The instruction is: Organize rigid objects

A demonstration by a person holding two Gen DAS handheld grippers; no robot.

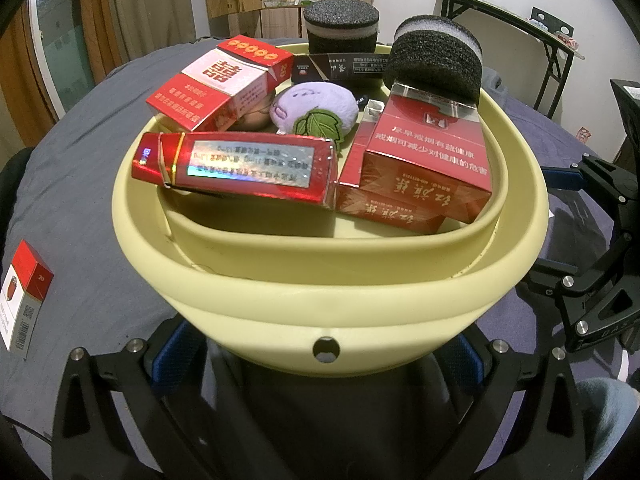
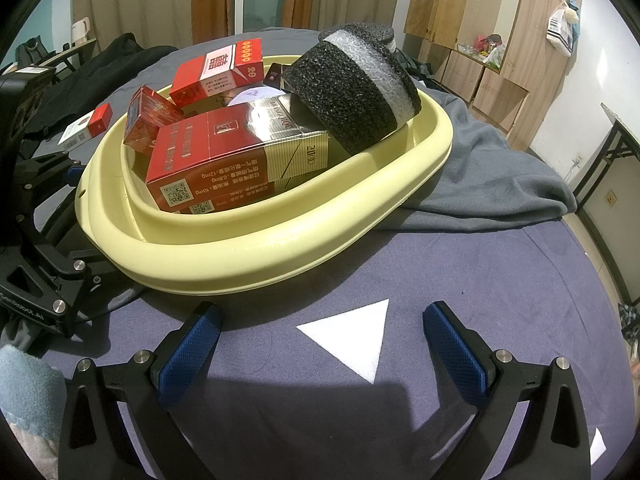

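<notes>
A pale yellow basin (image 1: pixel 328 292) fills the left wrist view and holds several red cigarette boxes (image 1: pixel 248 168), a purple plush (image 1: pixel 316 106) and a black foam cylinder (image 1: pixel 434 62). A second foam cylinder (image 1: pixel 340 26) stands behind the basin. My left gripper (image 1: pixel 320 356) has its blue pads either side of the basin's near rim, which hides the tips. In the right wrist view my right gripper (image 2: pixel 320 332) is open and empty over the cloth, just short of the basin (image 2: pixel 280 248). It also shows from the side in the left wrist view (image 1: pixel 592 248).
One red and white cigarette box (image 1: pixel 24 296) lies on the grey cloth left of the basin; it also shows in the right wrist view (image 2: pixel 86 126). A white paper triangle (image 2: pixel 352 336) lies between my right fingers. A folded grey cloth (image 2: pixel 492 168) bunches right of the basin.
</notes>
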